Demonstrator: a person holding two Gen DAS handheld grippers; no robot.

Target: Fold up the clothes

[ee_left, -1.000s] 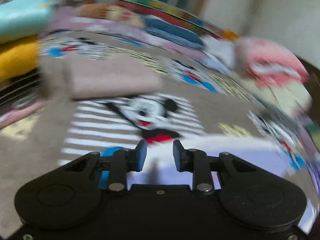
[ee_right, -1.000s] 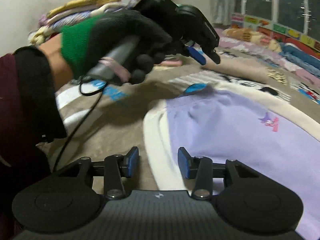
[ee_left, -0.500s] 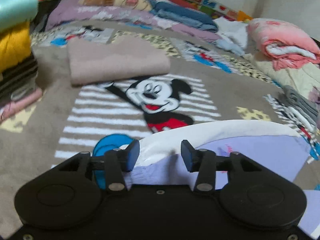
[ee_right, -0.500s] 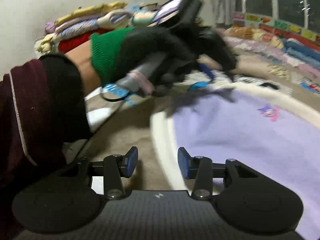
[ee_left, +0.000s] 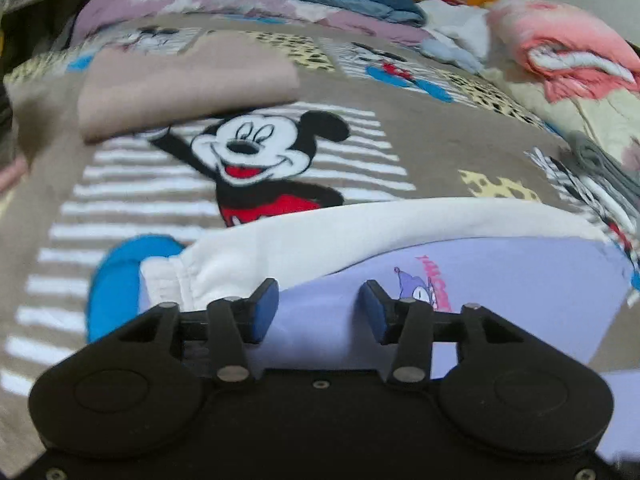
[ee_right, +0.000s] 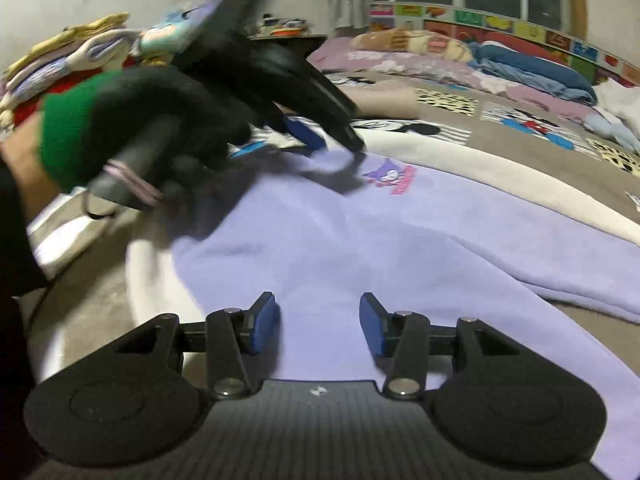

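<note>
A lavender garment with a small cartoon print and a white band along its edge lies spread flat on the Mickey Mouse blanket. My left gripper is open, low over the lavender fabric just behind the white band, with nothing between its fingers. In the right wrist view a black-gloved hand with a green cuff holds that left gripper over the far end of the garment, beside the print. My right gripper is open over the near lavender fabric and grips nothing.
A folded beige garment lies behind the Mickey picture. Stacked folded clothes sit at the left by the wall. Rolled bedding lines the back, and a pink quilt sits at the right. A dark sleeve fills the right wrist view's left edge.
My left gripper has moved forward and down onto the garment's banded end, and its fingers have spread wider. My right gripper has shifted from the white edge onto the lavender fabric.
</note>
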